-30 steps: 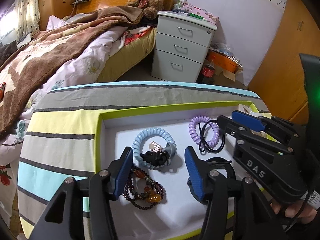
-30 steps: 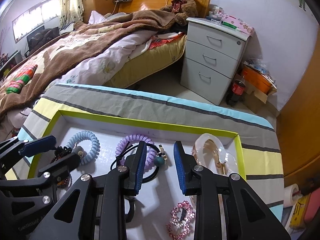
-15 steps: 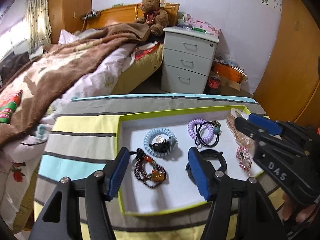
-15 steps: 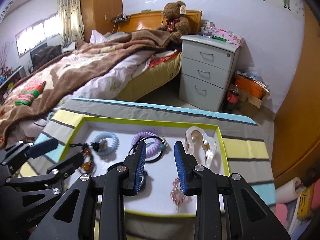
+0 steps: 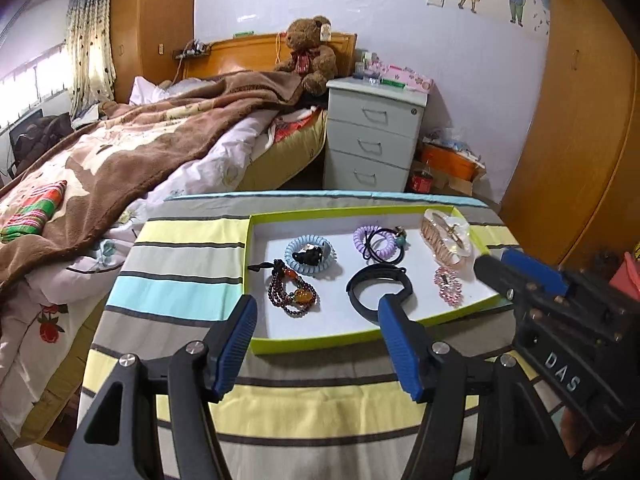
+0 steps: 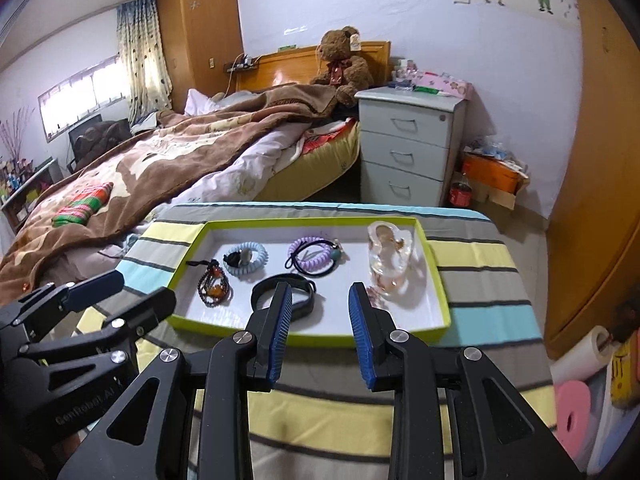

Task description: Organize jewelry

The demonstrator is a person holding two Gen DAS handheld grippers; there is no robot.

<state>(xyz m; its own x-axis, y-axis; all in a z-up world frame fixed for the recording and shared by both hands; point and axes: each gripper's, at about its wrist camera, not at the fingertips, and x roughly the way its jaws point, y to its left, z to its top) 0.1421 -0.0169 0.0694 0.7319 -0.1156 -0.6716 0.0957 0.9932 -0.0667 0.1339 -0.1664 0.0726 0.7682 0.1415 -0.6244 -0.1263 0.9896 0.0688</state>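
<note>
Both tools have pulled back off the tray (image 5: 320,345); left tool (image 5: 316,344) and right tool (image 6: 319,334) gape wide, holding nothing. Six pieces lie inside on the striped surface (image 5: 192,284): two coil hair ties (image 5: 310,256), one bead bracelet (image 5: 293,291), one black band (image 5: 380,285), one pink clip (image 5: 448,285), one watch (image 5: 446,240).

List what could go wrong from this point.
1. The purple coil hair tie and black elastic overlap; grabbing one may drag the other.
2. The shallow tray sits on loose striped cloth; a nudge from either open tool, left or right, could shift it.

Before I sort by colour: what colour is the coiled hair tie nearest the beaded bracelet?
Light blue, clearest in the left wrist view.
</note>
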